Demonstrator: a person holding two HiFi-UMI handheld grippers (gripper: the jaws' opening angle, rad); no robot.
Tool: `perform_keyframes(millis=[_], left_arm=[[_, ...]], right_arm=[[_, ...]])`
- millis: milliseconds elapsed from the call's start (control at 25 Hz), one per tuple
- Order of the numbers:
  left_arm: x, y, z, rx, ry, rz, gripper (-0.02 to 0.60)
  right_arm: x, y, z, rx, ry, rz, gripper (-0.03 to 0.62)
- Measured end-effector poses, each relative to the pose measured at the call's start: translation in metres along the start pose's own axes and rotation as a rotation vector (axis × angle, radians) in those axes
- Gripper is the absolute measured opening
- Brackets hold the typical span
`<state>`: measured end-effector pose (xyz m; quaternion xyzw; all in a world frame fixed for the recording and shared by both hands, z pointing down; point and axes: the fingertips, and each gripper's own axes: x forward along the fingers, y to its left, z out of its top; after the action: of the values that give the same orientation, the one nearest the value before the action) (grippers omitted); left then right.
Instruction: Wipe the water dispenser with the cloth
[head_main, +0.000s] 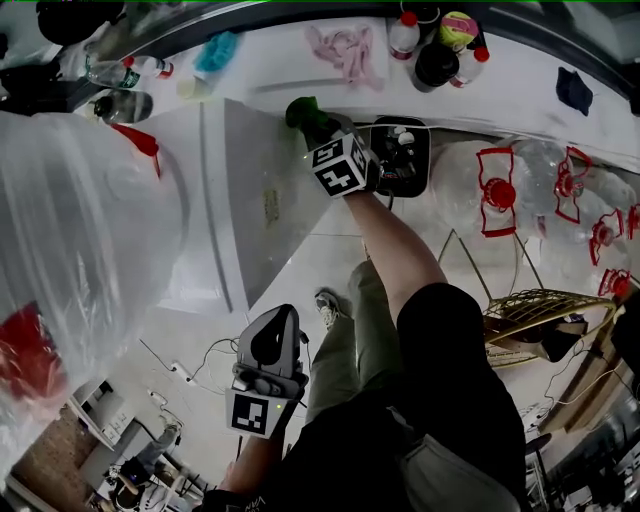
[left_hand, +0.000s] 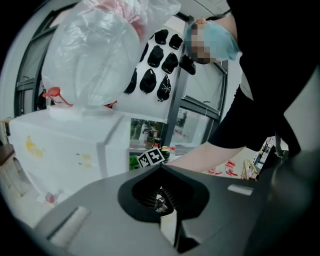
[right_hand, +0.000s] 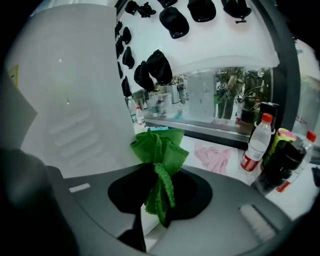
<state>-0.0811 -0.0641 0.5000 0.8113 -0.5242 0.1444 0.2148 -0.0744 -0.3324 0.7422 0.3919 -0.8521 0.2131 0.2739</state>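
Observation:
The white water dispenser (head_main: 240, 200) stands left of centre with a plastic-wrapped water bottle (head_main: 80, 220) on top. My right gripper (head_main: 318, 130) is shut on a bunched green cloth (head_main: 303, 110), which is pressed at the dispenser's upper far edge. In the right gripper view the cloth (right_hand: 160, 150) sticks up between the jaws of the right gripper (right_hand: 159, 172), beside the dispenser's white side (right_hand: 70, 100). My left gripper (head_main: 275, 320) hangs lower, away from the dispenser, its jaws together and holding nothing. In the left gripper view the left gripper (left_hand: 160, 170) faces the dispenser (left_hand: 65, 145) and the bottle (left_hand: 95, 55).
A white counter (head_main: 300, 75) runs behind the dispenser, with a pink cloth (head_main: 345, 50), a blue cloth (head_main: 215, 52) and bottles (head_main: 403, 35) on it. Empty jugs with red handles (head_main: 500, 190) lie at the right, near a wire rack (head_main: 540, 310). A cable and power strip (head_main: 180, 372) lie on the floor.

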Motion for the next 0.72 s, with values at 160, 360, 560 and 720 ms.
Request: perform_keyframes(millis=[160,360,560,720], left_arm=[[-0.007,0.001,0.003,0.01,-0.017,-0.007,0.002],[-0.019,-0.004,0.01,0.033,-0.058,-0.037,0.002],[-0.048,-0.01,0.019,0.071,-0.09,-0.067,0.002],[-0.078,-0.013,0.023,0.096,-0.12,-0.081,0.002]], right_arm=[[-0.028,-0.004,0.001,0.047,-0.045,-0.041,0.089],[-0.092,0.012,-0.012,0.098,-0.099,-0.067,0.088],[-0.174,0.056,-0.015,0.102,-0.147,-0.05,0.087],[-0.243,0.091,-0.012,0.1,-0.189,-0.055,0.087]])
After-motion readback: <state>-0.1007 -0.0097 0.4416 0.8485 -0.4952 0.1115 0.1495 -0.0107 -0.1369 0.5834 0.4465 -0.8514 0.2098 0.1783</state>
